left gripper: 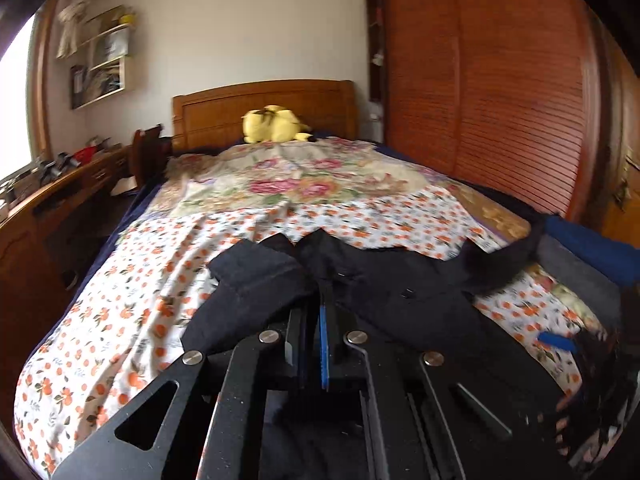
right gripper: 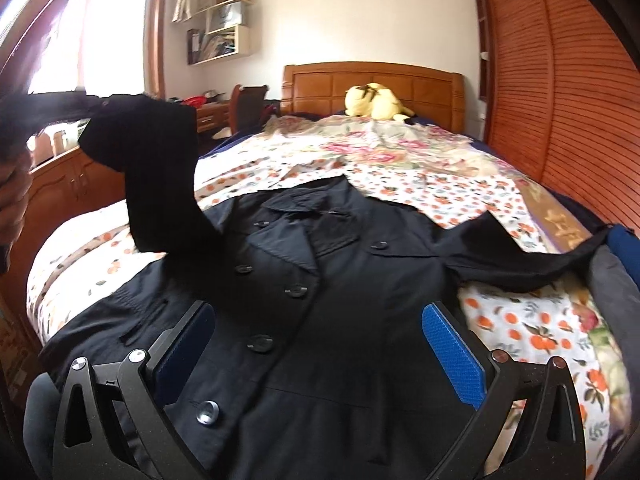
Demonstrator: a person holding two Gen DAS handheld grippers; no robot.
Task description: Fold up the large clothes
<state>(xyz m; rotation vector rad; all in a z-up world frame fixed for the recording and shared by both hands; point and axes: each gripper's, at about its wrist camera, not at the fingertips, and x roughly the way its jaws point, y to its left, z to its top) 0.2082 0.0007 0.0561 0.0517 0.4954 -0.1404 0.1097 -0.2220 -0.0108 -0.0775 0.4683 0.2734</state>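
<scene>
Right gripper [right gripper: 318, 354] sits wide open just above the front of the black coat [right gripper: 320, 288], blue pads [right gripper: 454, 354] well apart, nothing between them. Left gripper [left gripper: 323, 320] is clamped tight on the coat's sleeve [right gripper: 160, 184], which is lifted off the bed [left gripper: 120, 320]. Coat lies button-side up on the orange-print sheet [right gripper: 520, 332], other sleeve stretched toward the wardrobe [right gripper: 560, 100]. Yellow plush toy [right gripper: 374, 102] is by the headboard.
</scene>
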